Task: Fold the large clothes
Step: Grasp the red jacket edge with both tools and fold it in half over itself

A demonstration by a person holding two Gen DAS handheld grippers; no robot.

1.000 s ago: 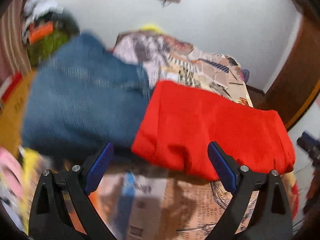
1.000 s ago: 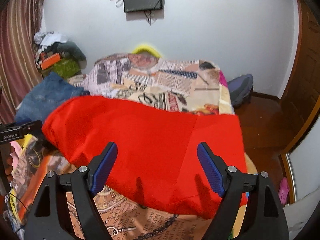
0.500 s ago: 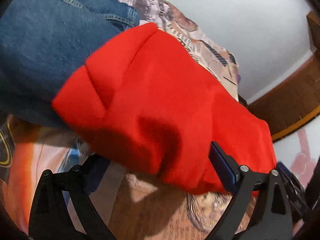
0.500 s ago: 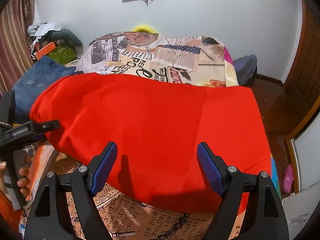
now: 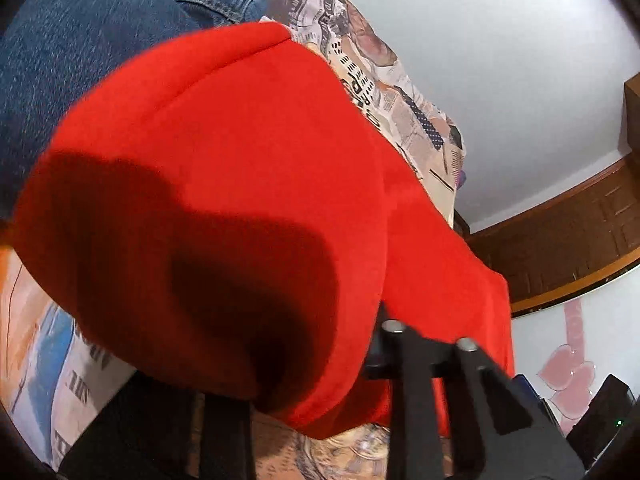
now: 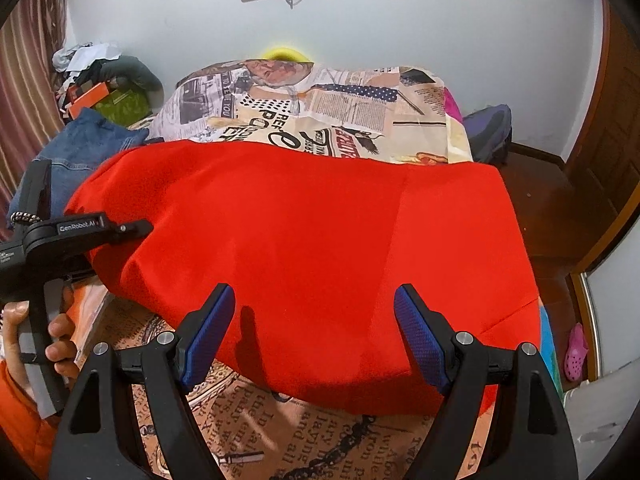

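A large folded red garment [image 6: 312, 248] lies across the bed. In the left wrist view the red garment [image 5: 224, 184] fills most of the frame and drapes over my left gripper [image 5: 312, 360], hiding its fingertips. In the right wrist view my left gripper [image 6: 136, 227] is pushed into the garment's left edge, held by a hand. My right gripper [image 6: 312, 328] is open and empty, its blue pads above the garment's near edge.
Blue jeans [image 6: 80, 152] lie left of the red garment, also seen in the left wrist view [image 5: 100, 32]. The bed has a newspaper-print sheet [image 6: 320, 108]. Clutter [image 6: 104, 84] sits at the back left. A wooden door [image 6: 608, 152] and floor are on the right.
My left gripper has moved forward into the red garment's left edge, and the cloth now covers its fingers. My right gripper has moved a little closer over the garment's near edge, still open.
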